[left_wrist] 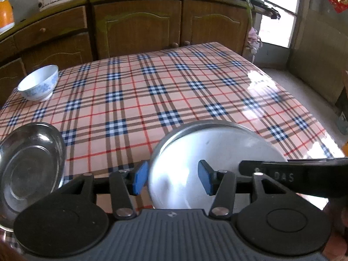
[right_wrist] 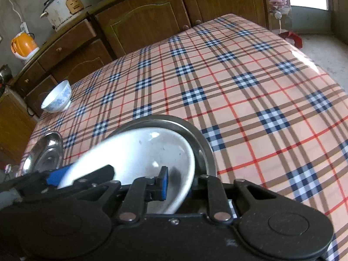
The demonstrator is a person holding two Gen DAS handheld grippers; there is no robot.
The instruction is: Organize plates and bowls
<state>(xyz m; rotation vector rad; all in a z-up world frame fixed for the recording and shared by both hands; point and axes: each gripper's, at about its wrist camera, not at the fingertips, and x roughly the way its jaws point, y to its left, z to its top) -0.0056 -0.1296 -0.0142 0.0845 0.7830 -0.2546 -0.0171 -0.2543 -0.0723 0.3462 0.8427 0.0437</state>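
On a table [left_wrist: 195,82] covered in checked cloth, the left gripper [left_wrist: 173,178] stands with its blue pads apart on either side of the near rim of a pale plate [left_wrist: 217,152], neither pad pressing it. The right gripper [right_wrist: 176,184] is clamped narrowly on the same plate's edge, tilting it over a steel dish [right_wrist: 195,134]. Another steel dish [left_wrist: 30,165] sits at the table's left edge, and a blue-and-white bowl [left_wrist: 39,82] stands well apart in the far corner.

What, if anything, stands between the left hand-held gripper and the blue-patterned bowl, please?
Nothing visible does. Only bare checked tablecloth lies between the left hand-held gripper and the bowl. The steel dish sits off that line, nearer the table's front edge.
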